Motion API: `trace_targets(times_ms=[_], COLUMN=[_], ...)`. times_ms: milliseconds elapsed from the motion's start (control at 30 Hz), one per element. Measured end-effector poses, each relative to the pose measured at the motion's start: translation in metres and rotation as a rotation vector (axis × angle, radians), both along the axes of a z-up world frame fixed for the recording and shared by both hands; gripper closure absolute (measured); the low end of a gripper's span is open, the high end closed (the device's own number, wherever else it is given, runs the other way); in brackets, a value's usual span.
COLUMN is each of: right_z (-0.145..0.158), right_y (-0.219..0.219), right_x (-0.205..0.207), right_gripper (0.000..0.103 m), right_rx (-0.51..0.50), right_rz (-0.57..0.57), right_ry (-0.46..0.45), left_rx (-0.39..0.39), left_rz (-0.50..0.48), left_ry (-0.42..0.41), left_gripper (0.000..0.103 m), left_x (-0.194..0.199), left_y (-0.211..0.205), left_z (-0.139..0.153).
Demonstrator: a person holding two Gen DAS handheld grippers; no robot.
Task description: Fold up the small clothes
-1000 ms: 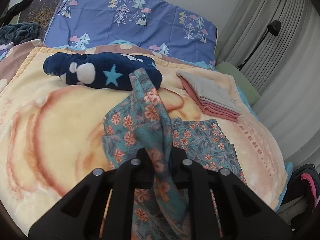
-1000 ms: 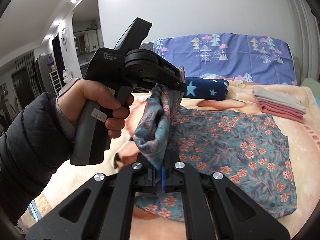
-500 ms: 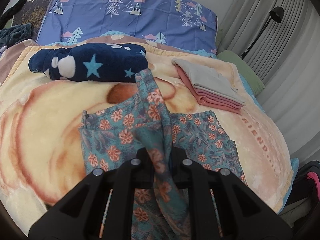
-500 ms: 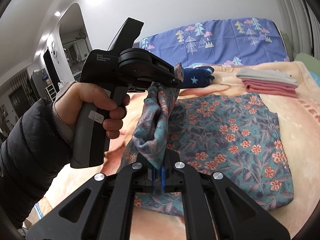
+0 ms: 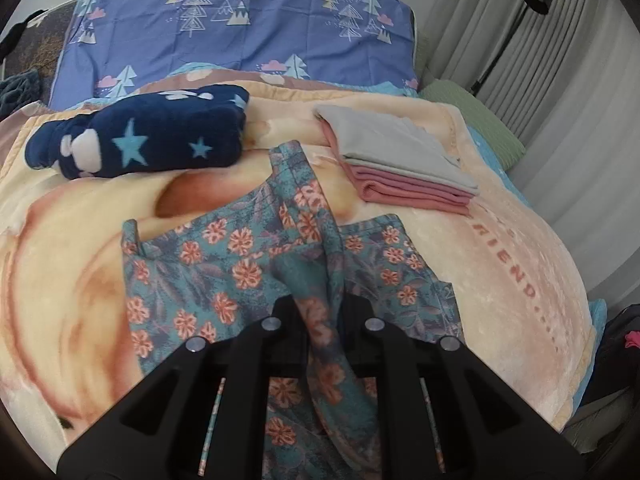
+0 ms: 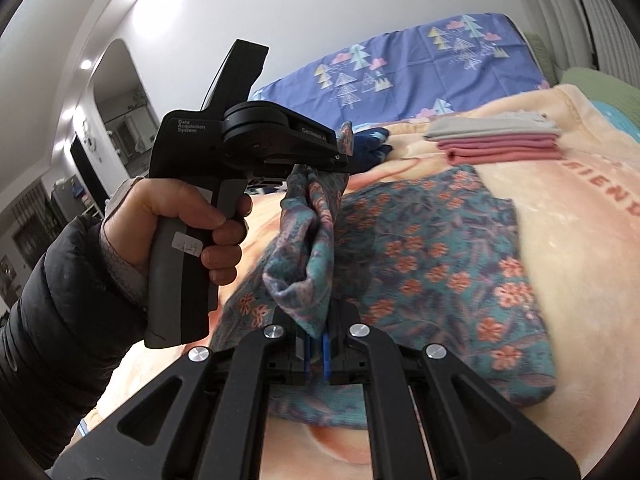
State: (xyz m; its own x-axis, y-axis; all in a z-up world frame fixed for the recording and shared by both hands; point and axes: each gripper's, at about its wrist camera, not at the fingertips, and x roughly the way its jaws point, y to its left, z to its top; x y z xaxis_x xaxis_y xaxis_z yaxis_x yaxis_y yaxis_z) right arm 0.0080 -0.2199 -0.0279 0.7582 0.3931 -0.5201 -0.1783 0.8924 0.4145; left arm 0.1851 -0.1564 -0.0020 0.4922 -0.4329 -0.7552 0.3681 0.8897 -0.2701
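- My left gripper (image 5: 322,320) pinches a gathered edge of the floral cloth (image 5: 224,276), which runs up between its jaws.
- My right gripper (image 6: 316,344) is clamped on another bunched edge of that cloth (image 6: 432,264); the rest lies flat on the bed's peach blanket (image 6: 560,208).
- Only the right view shows my left hand (image 6: 188,220) on its handle.
- Only the left view fully shows the navy star blanket (image 5: 140,140) beside the pink and grey folded stack (image 5: 400,160).

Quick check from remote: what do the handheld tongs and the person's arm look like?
Both tongs are matte black frames with triangular cutouts and silver screws: left tongs, right tongs, which show blue pads. The left unit's grey pistol handle carries a white sticker and "Data Acquisition System" lettering. Bare left hand, black puffer sleeve.
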Motion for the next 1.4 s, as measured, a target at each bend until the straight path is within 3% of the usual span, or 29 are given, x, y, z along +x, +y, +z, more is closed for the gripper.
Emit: trace_targets(times_ms=[233,467,733,867,967,1067,1133,1233,1400], right_z=[-0.011,-0.020,-0.035,-0.039,-0.043,-0.045,-0.045,-0.044,-0.041], right_y=[-0.036,-0.066,-0.089,-0.093,-0.096,-0.099,-0.100,-0.100,-0.103], right_x=[-0.010,-0.013,-0.016,-0.015,-0.016,-0.015,-0.015,-0.016,-0.012], right_gripper=[0.099,0.099,0.099,0.099,0.099,0.099,0.099,0.099,0.099], right_rx=[0.045,0.079,0.142,0.167,0.176,0.196,0.203,0.210,0.242], right_rz=[-0.078,-0.146,-0.174,-0.179,-0.181,-0.179,-0.178,-0.176,-0.166], right_ry=[0.023,0.048,0.094,0.115,0.125,0.133,0.135,0.134,0.143], left_rx=[0.028,0.115,0.182,0.181,0.098,0.110,0.144,0.209,0.310], left_rz=[-0.076,-0.125,-0.159,-0.132,-0.144,-0.185,-0.208,-0.252,-0.301], left_ry=[0.001,0.004,0.010,-0.033,-0.121,-0.231,-0.272,-0.275,-0.227], left_gripper=[0.093,0.093,0.093,0.073,0.047,0.039,0.035,0.033,0.032], left_x=[-0.002,0.002,0.002,-0.004,-0.028,-0.068,-0.099,-0.141,-0.208], left_y=[-0.046,-0.093,-0.122,-0.123,-0.106,-0.084,-0.064,-0.042,-0.009], left_z=[-0.005,-0.015,-0.029,-0.019,0.017,0.047,0.052,0.038,-0.011])
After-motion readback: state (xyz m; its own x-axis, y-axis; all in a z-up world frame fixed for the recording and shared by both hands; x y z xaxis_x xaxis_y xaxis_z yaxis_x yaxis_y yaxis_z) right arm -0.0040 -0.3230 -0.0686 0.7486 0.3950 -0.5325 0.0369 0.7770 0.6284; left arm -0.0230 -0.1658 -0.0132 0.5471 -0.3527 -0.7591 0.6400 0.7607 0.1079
